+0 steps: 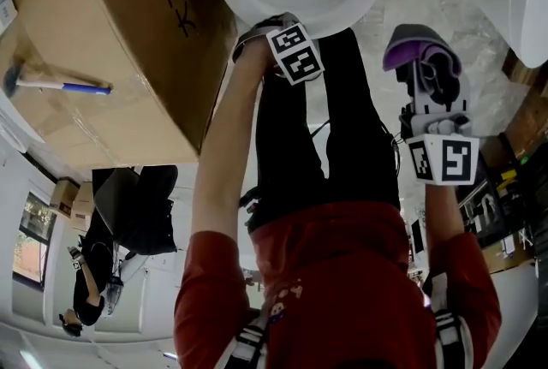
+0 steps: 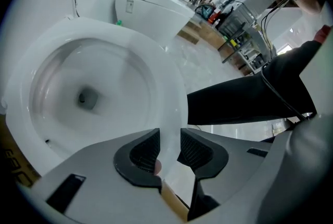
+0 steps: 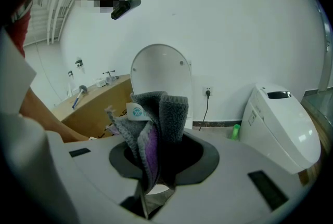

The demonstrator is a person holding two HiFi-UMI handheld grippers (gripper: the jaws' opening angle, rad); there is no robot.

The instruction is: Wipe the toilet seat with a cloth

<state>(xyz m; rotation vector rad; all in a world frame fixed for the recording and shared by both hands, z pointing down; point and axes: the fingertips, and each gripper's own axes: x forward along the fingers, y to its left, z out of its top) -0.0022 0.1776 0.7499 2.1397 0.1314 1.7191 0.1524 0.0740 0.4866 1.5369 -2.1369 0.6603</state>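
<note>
Right gripper view: my right gripper (image 3: 156,153) clamps the bunched cloth (image 3: 165,114); my left gripper (image 2: 169,149), jaws apart astride the toilet rim (image 2: 165,85), may knock it, I judge.

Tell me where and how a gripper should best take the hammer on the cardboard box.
Take the hammer by its blue handle end, from straight above, jaws across it. It lies flat on the cardboard box, and the handle is slim and straight.
</note>
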